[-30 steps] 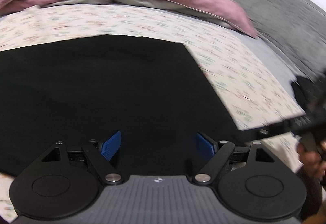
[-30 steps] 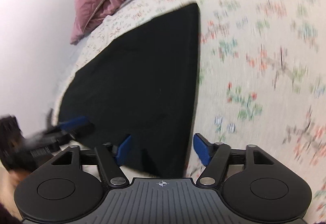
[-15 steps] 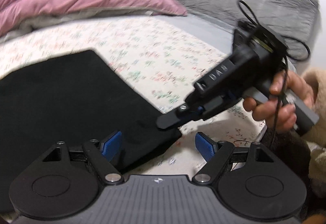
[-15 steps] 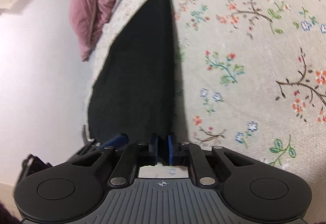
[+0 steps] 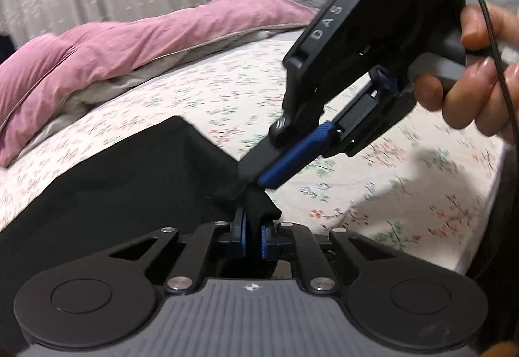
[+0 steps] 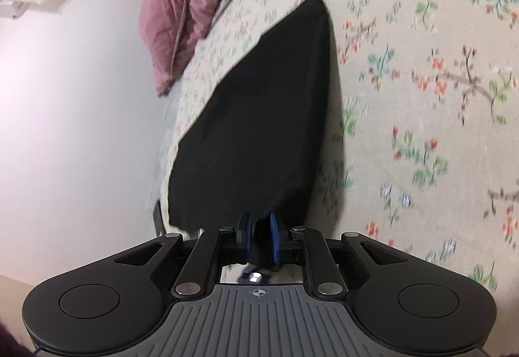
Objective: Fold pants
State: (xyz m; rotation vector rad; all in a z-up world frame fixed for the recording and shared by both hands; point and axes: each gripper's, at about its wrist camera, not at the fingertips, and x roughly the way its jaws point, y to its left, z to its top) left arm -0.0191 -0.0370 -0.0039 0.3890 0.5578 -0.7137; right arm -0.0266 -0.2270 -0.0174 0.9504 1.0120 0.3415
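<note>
Bed with flowered sheet (image 5: 201, 97), pink duvet (image 5: 107, 52) at its far end. We see black pants (image 6: 259, 117) flat on the sheet. Left tongs (image 5: 252, 233) closing, pinching a pants corner. Right tongs (image 6: 258, 238) easing open, black cloth pinched between them.

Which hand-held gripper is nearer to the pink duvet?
Right, as far as the left wrist view shows. Both grip the same corner of the black pants; the right hand-held gripper pinches on the pink duvet side, the left hand-held gripper just behind it.
</note>
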